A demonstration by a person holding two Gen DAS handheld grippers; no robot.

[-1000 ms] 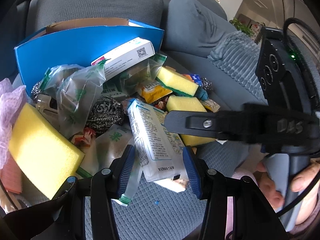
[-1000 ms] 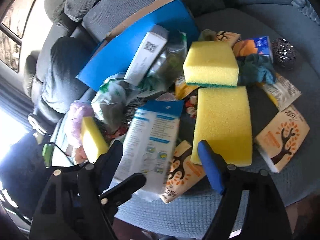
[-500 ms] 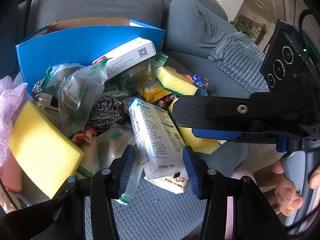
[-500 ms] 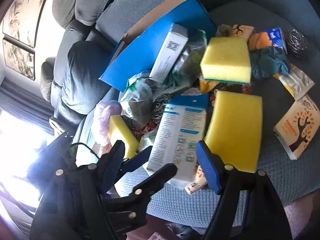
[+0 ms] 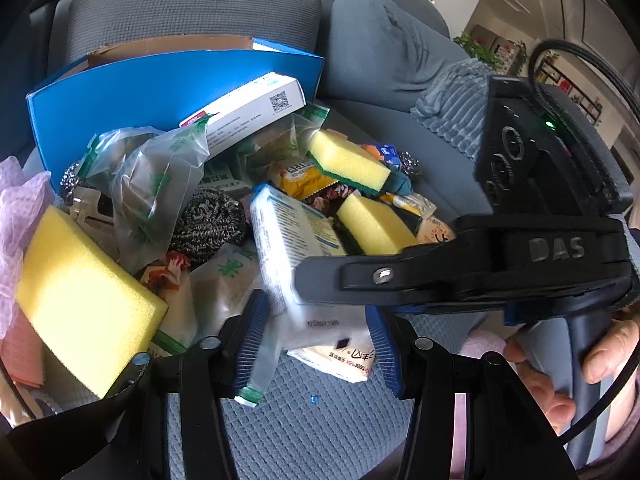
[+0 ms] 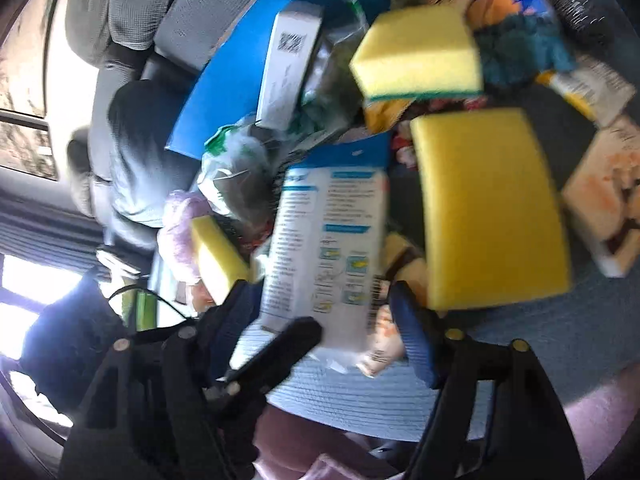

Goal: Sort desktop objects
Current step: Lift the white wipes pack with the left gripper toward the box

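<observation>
A pile of household items lies on a grey sofa seat. A white and blue packet (image 5: pixel 292 240) lies in the middle, with its near end between the open fingers of my left gripper (image 5: pixel 316 340). My right gripper (image 6: pixel 324 320) is open and straddles the same packet (image 6: pixel 332 240) from the other side; its black body (image 5: pixel 460 276) crosses the left wrist view above the packet. Yellow sponges (image 5: pixel 80 296) (image 6: pixel 492 208) (image 6: pixel 420 52) lie around it. A steel scourer (image 5: pixel 208 224) sits left of the packet.
An open blue cardboard box (image 5: pixel 160 92) stands behind the pile with a white carton (image 5: pixel 248 112) leaning on it. Clear green-printed bags (image 5: pixel 156 184), a pink net cloth (image 5: pixel 20 216) and orange-printed packets (image 6: pixel 604 208) lie around. Grey sofa cushions (image 5: pixel 192 8) rise behind.
My right gripper has come down closer over the white and blue packet, and its view is blurred by the motion. My left gripper has stayed in place, open around the packet's near end.
</observation>
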